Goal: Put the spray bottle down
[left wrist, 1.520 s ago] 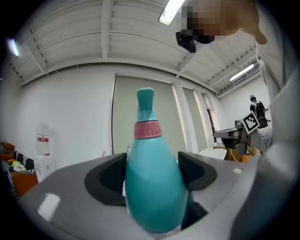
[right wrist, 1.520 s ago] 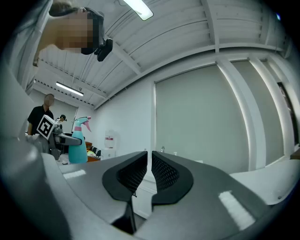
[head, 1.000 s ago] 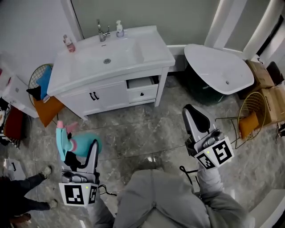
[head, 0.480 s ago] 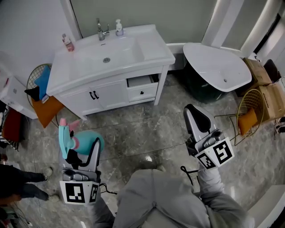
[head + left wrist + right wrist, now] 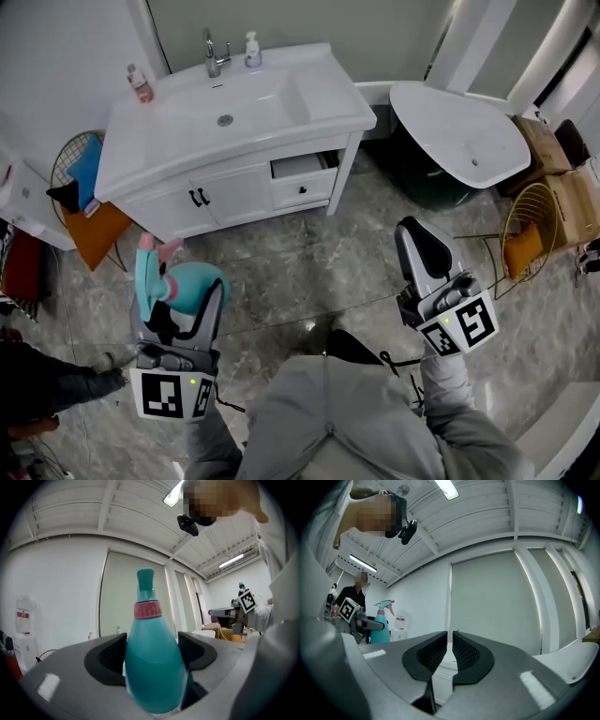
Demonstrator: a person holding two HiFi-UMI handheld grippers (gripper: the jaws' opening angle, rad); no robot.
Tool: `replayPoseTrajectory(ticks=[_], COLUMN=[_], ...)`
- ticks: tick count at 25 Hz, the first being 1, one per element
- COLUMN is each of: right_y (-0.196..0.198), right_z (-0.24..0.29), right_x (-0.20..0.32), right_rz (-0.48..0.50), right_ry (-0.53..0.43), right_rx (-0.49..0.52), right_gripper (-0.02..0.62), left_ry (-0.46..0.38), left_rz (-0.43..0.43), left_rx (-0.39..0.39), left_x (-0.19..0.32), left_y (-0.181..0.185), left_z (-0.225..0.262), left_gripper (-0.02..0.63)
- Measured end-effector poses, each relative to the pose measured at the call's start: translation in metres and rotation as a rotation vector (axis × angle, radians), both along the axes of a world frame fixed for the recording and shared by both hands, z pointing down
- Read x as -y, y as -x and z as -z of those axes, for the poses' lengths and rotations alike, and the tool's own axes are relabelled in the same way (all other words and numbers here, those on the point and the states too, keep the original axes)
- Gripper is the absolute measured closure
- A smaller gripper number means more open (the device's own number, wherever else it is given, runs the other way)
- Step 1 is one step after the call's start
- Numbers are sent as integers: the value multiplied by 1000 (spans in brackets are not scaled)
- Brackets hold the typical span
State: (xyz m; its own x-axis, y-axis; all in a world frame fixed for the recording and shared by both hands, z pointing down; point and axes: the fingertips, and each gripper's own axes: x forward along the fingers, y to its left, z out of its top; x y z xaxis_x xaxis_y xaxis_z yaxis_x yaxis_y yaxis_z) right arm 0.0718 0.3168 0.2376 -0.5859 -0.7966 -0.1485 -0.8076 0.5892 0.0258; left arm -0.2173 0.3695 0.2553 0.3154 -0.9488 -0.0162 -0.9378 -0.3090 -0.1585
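Observation:
A teal spray bottle [image 5: 180, 285] with a pink collar and trigger stands upright in my left gripper [image 5: 184, 306], which is shut on its body, held above the marble floor in front of the vanity. In the left gripper view the bottle [image 5: 153, 667] fills the gap between both pads of the left gripper [image 5: 151, 654]. My right gripper [image 5: 424, 251] hangs at the right, shut and empty. In the right gripper view the jaws of the right gripper [image 5: 451, 649] stand almost touching, and the bottle [image 5: 380, 626] shows far left.
A white vanity [image 5: 141, 178] with sink, faucet [image 5: 214, 52], soap bottle [image 5: 252, 49] and small pink bottle [image 5: 140, 84] stands ahead. A white tub [image 5: 459, 131] is at the right. Wire baskets [image 5: 527, 239] [image 5: 75, 173] flank the floor. Another person's leg [image 5: 56, 394] is at lower left.
My left gripper has carried the bottle a little right and forward, toward the vanity. The right gripper has barely shifted. The person at lower left has moved.

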Motion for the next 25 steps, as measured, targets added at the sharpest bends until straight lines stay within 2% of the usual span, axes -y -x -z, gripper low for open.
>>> replayPoseTrajectory(ticks=[7,18,25], right_y=[-22,-96,-111], right_z=[-4,3,-3], right_x=[58,207,276], right_rz=[-11,52,96], right_ry=[-6,-13,8], right_rx=[-8,-3,1], right_gripper=[566,566,566], left_ry=[-6,-35,-44], left_rz=[-27,-9,-38], left_rx=[-4,-49,-80], left_x=[67,226,324], left_y=[-25,-110,-138], left_z=[-5,3,5], left_gripper=[215,215,215])
